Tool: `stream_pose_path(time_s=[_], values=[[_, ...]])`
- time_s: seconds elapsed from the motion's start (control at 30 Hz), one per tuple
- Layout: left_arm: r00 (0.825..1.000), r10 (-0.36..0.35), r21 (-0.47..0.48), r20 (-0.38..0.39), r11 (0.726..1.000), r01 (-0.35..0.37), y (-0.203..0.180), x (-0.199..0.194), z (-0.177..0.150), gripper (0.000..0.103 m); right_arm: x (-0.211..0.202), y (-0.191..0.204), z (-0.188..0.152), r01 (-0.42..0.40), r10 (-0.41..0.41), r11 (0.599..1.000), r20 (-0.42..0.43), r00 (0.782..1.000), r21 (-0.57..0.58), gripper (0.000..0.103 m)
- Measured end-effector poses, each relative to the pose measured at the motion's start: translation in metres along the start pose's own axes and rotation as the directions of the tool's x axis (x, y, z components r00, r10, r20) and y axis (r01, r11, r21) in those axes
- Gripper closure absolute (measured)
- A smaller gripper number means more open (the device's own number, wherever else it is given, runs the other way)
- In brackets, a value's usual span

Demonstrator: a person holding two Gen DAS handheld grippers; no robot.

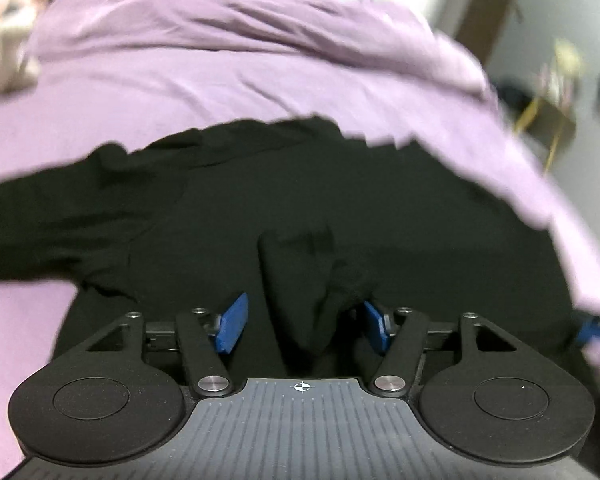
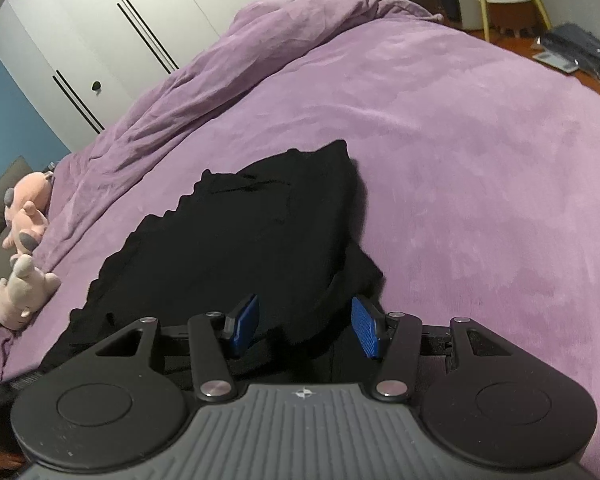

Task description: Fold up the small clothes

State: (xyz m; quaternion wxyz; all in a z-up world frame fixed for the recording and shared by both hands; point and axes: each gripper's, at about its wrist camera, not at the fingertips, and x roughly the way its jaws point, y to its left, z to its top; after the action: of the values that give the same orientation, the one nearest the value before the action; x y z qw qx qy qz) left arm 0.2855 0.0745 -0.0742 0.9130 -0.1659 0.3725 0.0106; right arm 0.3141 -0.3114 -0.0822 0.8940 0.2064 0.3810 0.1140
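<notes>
Black garment [image 2: 236,240] flat on purple bedspread [image 2: 460,160], long axis toward wardrobe. Left gripper [image 1: 302,322] agape, raised fold between pads, unpinched. Right gripper [image 2: 306,326] half-open, grip unclear.

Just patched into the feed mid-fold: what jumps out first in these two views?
A black garment sprawls across the purple bedspread, filling the foreground of both views. Two pink plush toys sit at the bed's left edge, below the white wardrobe doors. The blue pads of both tongs, left and right, stand apart with dark fabric between them.
</notes>
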Motion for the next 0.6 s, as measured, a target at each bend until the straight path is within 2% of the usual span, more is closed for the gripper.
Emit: stream_pose_path(time_s=[0.07,0.1,0.13,0.23,0.33,0.37,0.43,0.53,0.6], values=[[1.0,-0.012,-0.091,0.029,0.996,0.014,0.018,-0.004,0.002,0.044,0.004,0.0,0.005,0.013,-0.013,1.0,0.004,1.0,-0.012,0.052],[0.999,0.002,-0.132,0.034,0.991,0.003,0.029,-0.006,0.002,0.051,0.007,-0.001,0.007,0.017,-0.017,1.0,0.005,1.0,-0.014,0.052],[0.999,0.015,-0.169,0.035,0.986,-0.009,0.038,-0.004,0.003,0.053,0.009,-0.002,0.009,0.021,-0.021,1.0,0.005,1.0,-0.016,0.052],[0.998,0.039,-0.254,0.042,0.967,-0.027,0.066,-0.009,0.002,0.053,0.017,-0.003,0.014,0.035,-0.035,0.999,0.005,0.999,-0.027,0.052],[0.998,0.012,-0.338,0.056,0.941,0.008,0.091,-0.019,0.001,0.053,0.025,-0.004,0.018,0.044,-0.044,0.998,-0.003,0.999,-0.032,0.052],[0.998,-0.01,-0.357,0.064,0.934,0.032,0.097,-0.022,0.002,0.05,0.027,-0.004,0.019,0.044,-0.044,0.998,-0.004,0.999,-0.035,0.052],[0.995,-0.07,-0.388,0.066,0.917,0.09,0.104,-0.021,0.004,0.027,0.031,-0.002,0.021,0.051,-0.051,0.998,-0.004,0.999,-0.042,0.052],[0.986,-0.156,-0.422,0.054,0.892,0.164,0.105,-0.013,0.012,0.023,0.033,0.0,0.025,0.058,-0.058,0.997,0.002,0.998,-0.046,0.05],[0.98,-0.193,-0.405,0.044,0.893,0.194,0.098,-0.006,0.018,0.022,0.029,0.001,0.027,0.056,-0.056,0.998,0.015,0.998,-0.04,0.049]])
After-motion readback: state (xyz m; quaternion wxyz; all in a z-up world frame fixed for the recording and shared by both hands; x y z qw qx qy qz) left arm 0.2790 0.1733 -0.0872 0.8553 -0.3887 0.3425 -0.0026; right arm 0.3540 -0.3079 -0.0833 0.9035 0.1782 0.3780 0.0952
